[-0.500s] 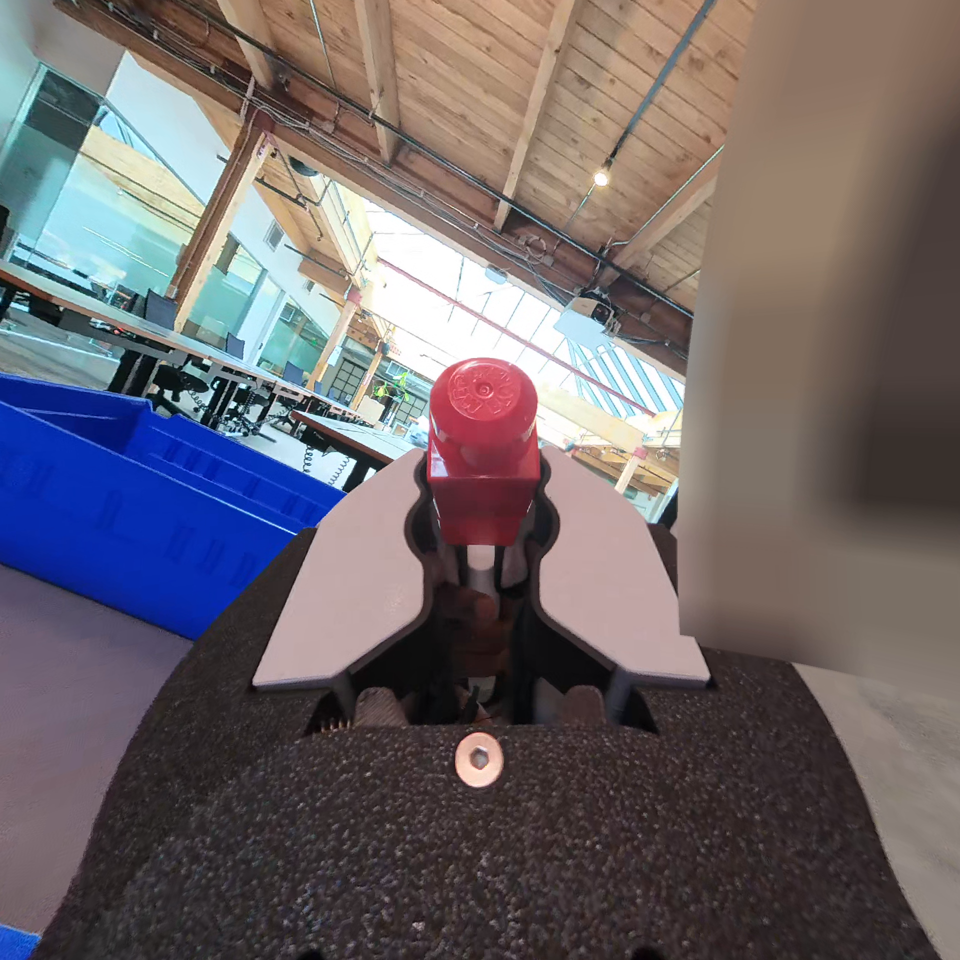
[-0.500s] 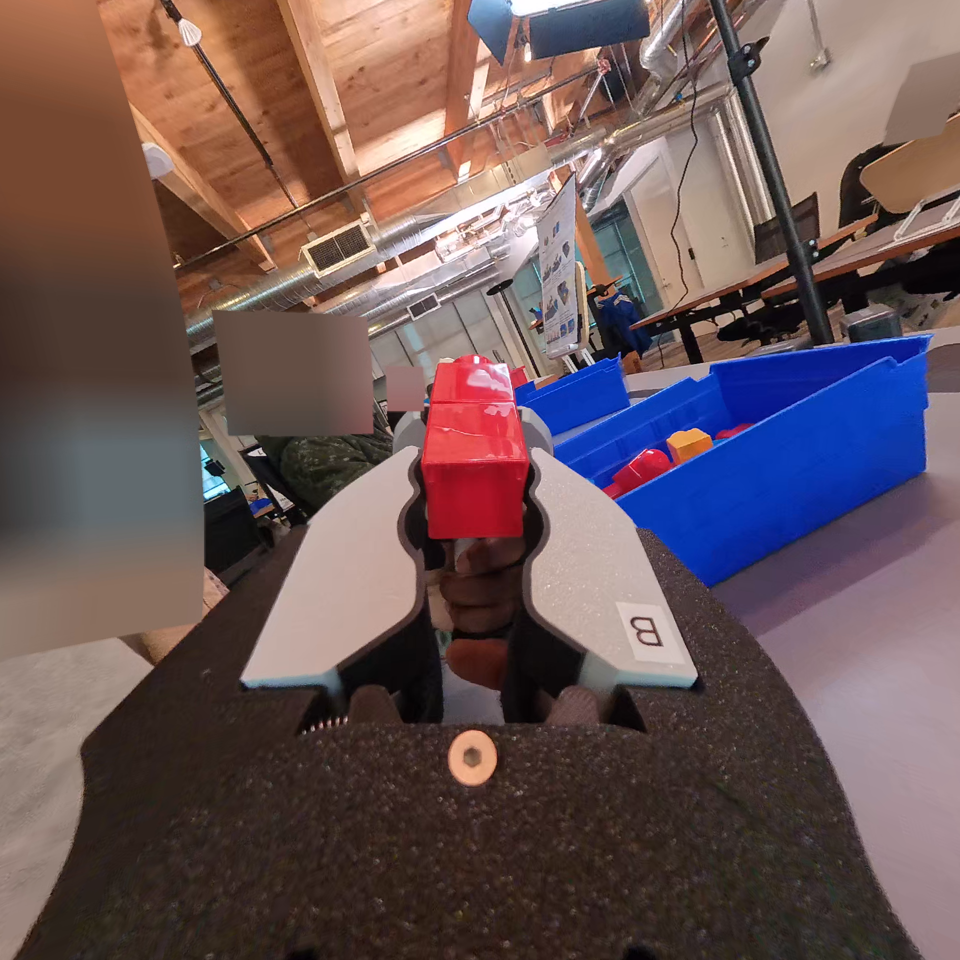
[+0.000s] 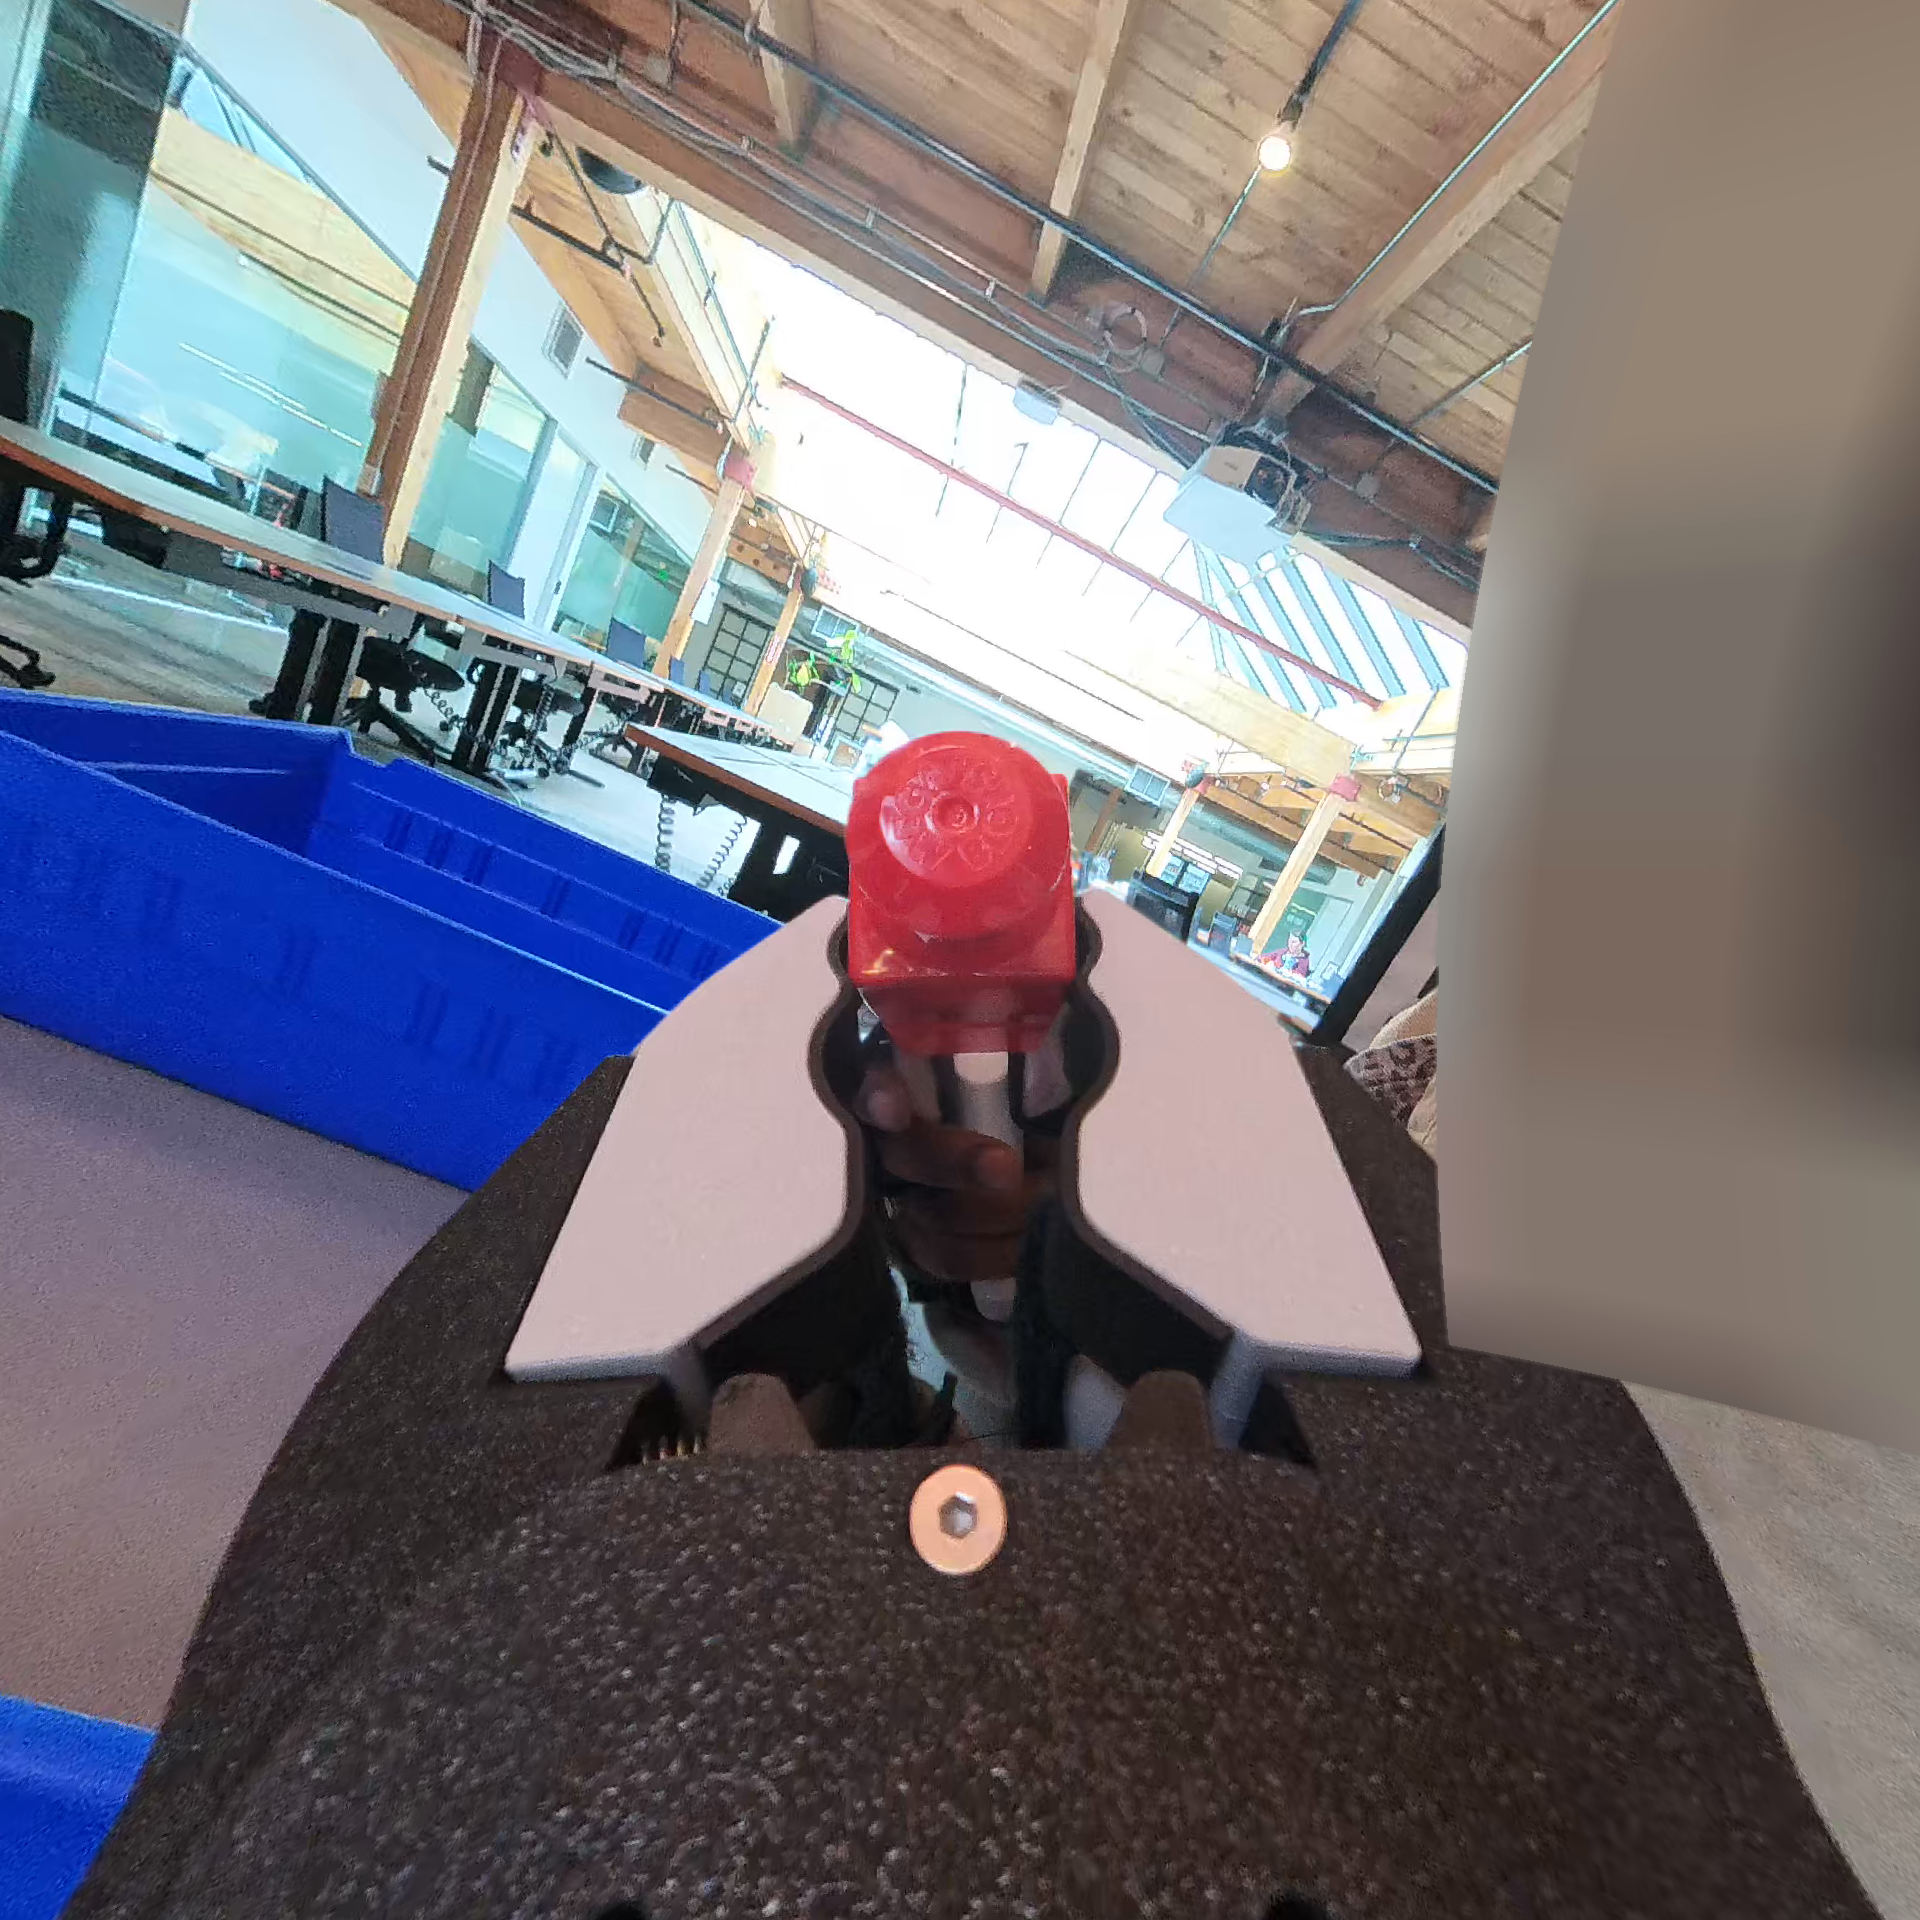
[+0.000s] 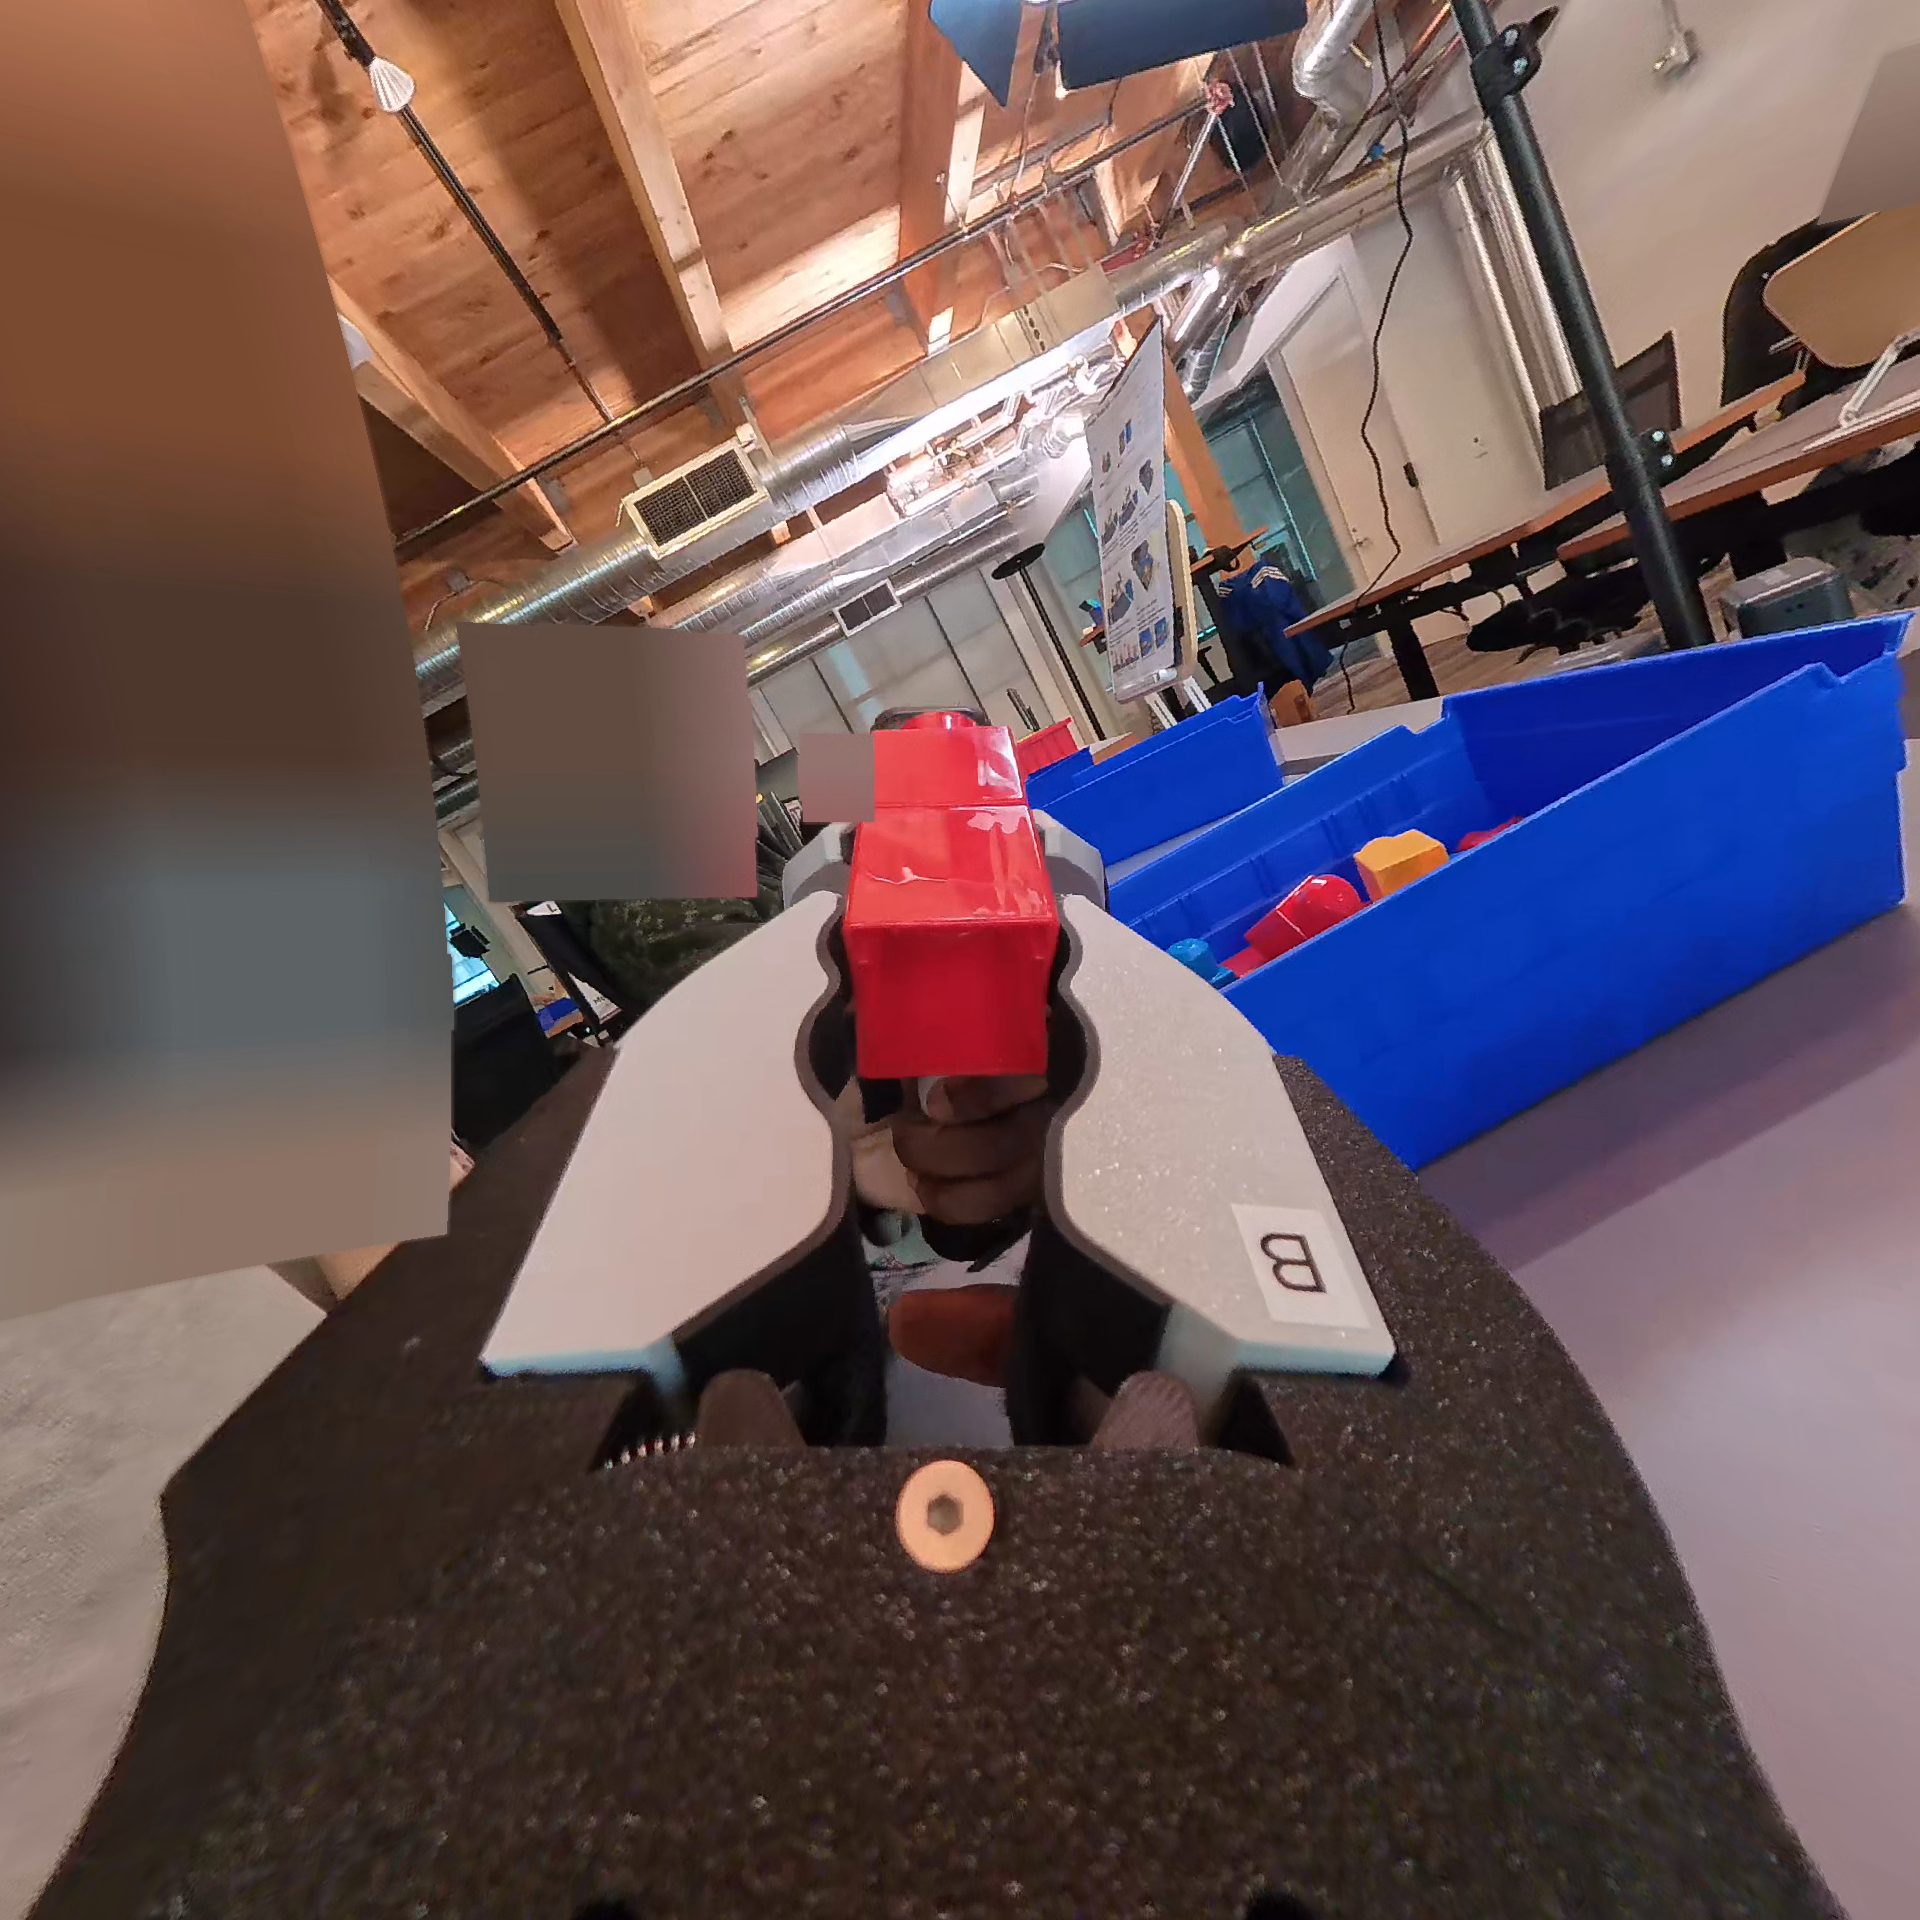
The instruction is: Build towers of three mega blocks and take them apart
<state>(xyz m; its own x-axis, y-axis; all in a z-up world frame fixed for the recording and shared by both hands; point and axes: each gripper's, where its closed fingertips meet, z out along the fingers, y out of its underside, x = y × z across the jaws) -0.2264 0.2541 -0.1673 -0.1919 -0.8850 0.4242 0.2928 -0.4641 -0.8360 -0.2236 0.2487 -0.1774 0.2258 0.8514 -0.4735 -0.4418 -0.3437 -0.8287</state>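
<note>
Right wrist view alone shows loose blocks (image 4: pixel 1340 904) in blue bin (image 4: pixel 1558 997).

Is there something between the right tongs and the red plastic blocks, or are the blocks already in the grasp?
Nothing visible stands between them. The right tongs already grip the nearer of two joined red plastic blocks, one grey finger against each side. The open blue plastic bin with loose blocks lies off to the right.
</note>
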